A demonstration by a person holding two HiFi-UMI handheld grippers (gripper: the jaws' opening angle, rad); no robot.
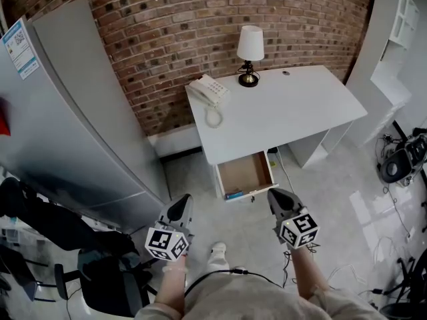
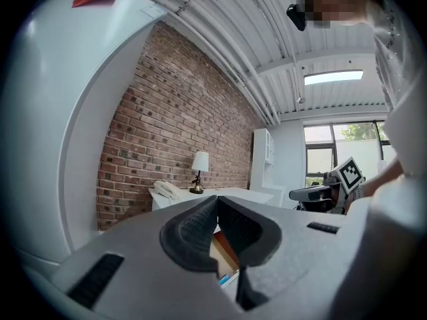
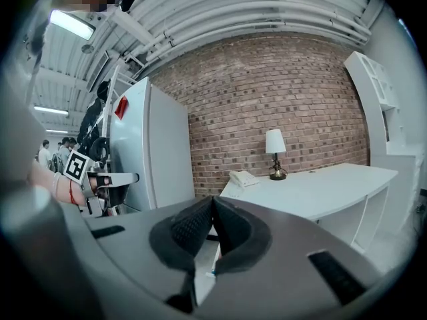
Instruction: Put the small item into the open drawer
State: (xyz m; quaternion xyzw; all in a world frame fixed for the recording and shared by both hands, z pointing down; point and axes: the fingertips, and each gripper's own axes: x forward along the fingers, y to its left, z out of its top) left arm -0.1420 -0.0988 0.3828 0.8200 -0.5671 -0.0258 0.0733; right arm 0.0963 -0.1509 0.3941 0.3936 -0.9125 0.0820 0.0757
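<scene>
Against the brick wall (image 1: 200,19), a desk (image 1: 300,112), with a telephone (image 1: 208,91) at its left edge and a lamp (image 1: 250,52) at the back, just right of the telephone. Under the desk's front left, an open drawer (image 1: 245,172), with a small item (image 1: 233,195) in its near left corner. Left of the desk, a fridge (image 1: 67,132); right of it, shelves (image 1: 397,32).

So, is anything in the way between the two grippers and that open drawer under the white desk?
Nothing visible. Only pale floor lies between the left gripper, the right gripper and the open wooden drawer. Both jaws are shut and empty.
</scene>
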